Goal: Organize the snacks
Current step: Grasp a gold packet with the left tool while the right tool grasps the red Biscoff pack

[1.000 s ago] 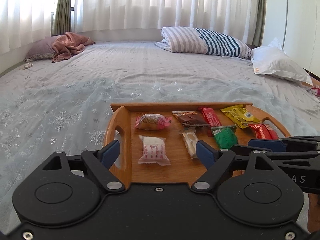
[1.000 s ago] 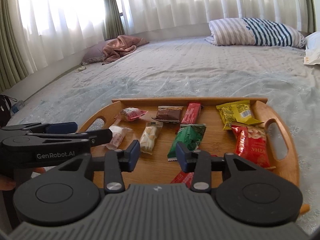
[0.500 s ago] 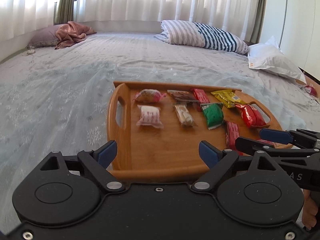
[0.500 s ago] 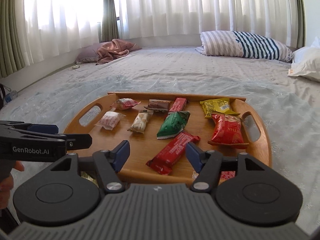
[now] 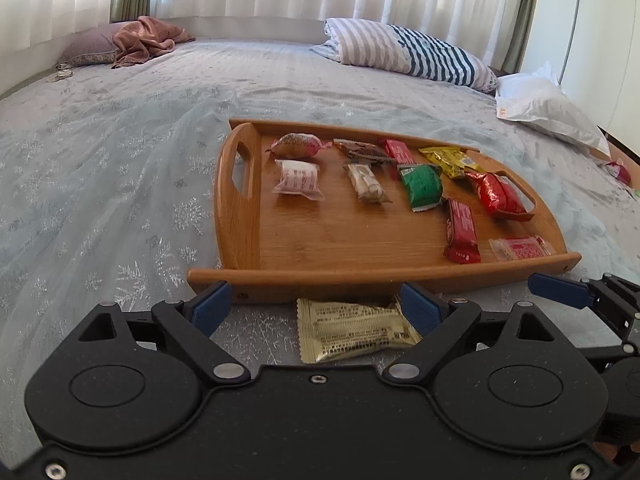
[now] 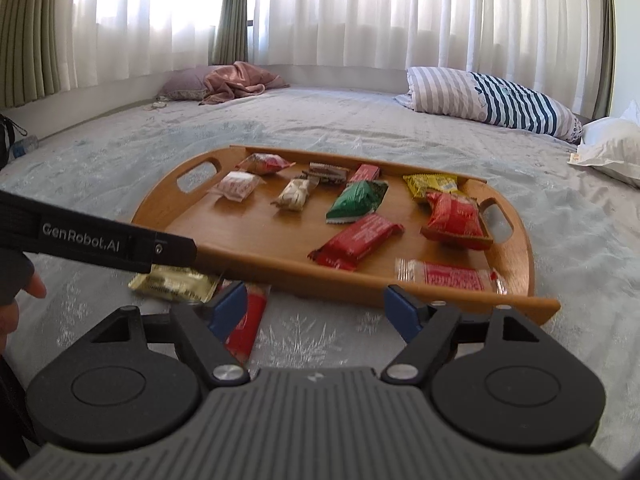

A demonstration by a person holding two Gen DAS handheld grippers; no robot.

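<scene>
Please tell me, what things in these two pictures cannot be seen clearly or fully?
- Red packet on the bed, right wrist view: blurred, partly covered by the right gripper, whose jaws are opening.
- Gold packet, right wrist view: its far edge is hidden under the left gripper's black arm.
- Print on the gold packet, left wrist view: too small to read.
- Small red thing at the right edge, left wrist view: too small to identify.

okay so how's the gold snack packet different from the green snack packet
The gold packet lies on the bedspread, outside the wooden tray and against its near edge; the green packet lies inside the tray. The gold packet shows small printed text; the green packet looks crumpled and puffy. The gold packet sits between the left gripper's opening jaws, while the green packet has neither gripper near. Both are sealed wrappers lying flat.
</scene>
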